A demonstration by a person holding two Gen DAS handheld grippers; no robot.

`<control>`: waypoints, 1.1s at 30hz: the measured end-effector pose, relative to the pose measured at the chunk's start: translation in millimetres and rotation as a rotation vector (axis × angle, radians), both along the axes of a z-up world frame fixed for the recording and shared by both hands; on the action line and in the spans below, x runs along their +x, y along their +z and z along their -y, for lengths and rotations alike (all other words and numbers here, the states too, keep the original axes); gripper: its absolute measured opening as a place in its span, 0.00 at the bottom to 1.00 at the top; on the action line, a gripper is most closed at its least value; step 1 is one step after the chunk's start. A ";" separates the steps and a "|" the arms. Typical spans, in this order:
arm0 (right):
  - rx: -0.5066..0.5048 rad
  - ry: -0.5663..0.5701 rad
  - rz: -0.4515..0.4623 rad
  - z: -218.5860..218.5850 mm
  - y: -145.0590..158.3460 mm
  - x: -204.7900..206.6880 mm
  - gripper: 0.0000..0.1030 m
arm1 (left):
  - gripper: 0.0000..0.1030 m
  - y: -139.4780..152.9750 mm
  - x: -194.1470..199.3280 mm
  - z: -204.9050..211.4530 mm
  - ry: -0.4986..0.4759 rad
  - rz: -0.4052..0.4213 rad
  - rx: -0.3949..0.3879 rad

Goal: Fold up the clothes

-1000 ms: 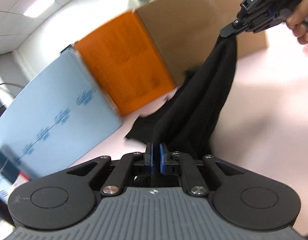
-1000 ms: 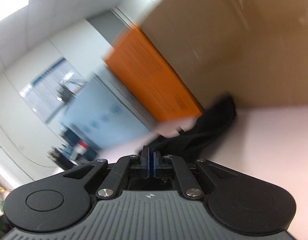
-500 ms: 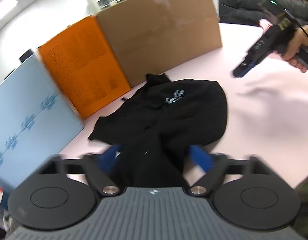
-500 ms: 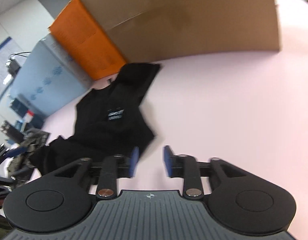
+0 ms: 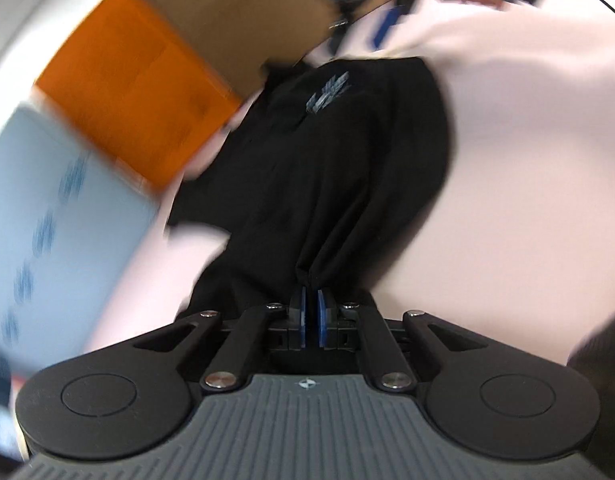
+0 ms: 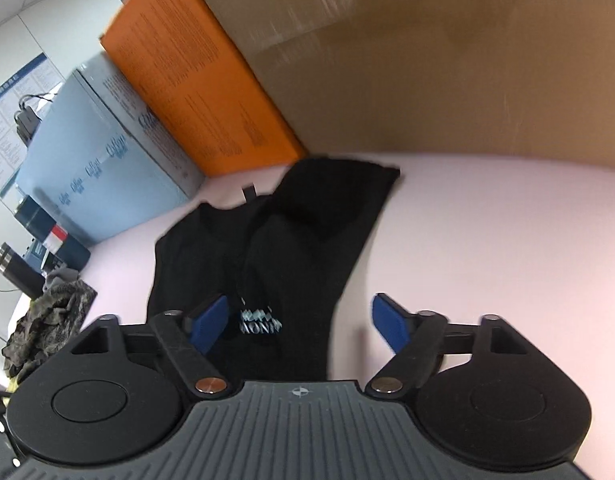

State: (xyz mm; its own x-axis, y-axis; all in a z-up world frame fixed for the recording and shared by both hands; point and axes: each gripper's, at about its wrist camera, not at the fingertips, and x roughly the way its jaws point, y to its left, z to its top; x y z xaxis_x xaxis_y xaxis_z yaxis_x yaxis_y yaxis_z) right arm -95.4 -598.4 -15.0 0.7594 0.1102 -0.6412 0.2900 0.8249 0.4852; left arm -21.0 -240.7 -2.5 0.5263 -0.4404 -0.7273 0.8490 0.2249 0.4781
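Black garment (image 6: 299, 248) with small pale logo, crumpled, lying on pink table (image 6: 487, 240)

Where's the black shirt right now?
The black shirt lies crumpled on the pink table, in front of the orange box and cardboard box; the left tongs pinch its near edge.

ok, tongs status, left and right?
Left tongs: just closed, pinching a bunch of the black shirt.
Right tongs: just been opening, wide open over the shirt, gripping nothing.
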 end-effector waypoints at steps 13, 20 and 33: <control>0.027 0.088 0.021 -71.3 -18.5 -35.8 0.86 | 0.94 40.1 28.5 -14.7 0.070 -0.088 -0.182; 0.074 0.063 0.001 -79.3 -24.8 -30.0 0.08 | 0.07 -4.3 17.4 24.3 -0.014 -0.005 0.015; 0.204 0.104 0.123 -82.3 54.1 -136.0 0.08 | 0.15 103.7 -6.7 -78.6 -0.159 -0.515 -0.152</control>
State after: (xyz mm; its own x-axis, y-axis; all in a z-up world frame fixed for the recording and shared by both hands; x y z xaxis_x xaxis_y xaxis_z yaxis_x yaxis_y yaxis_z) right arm -231.4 -516.1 39.1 0.8081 0.3092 -0.5014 0.1372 0.7290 0.6707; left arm -27.7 -162.0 101.2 0.0390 -0.6056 -0.7948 0.9934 0.1096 -0.0348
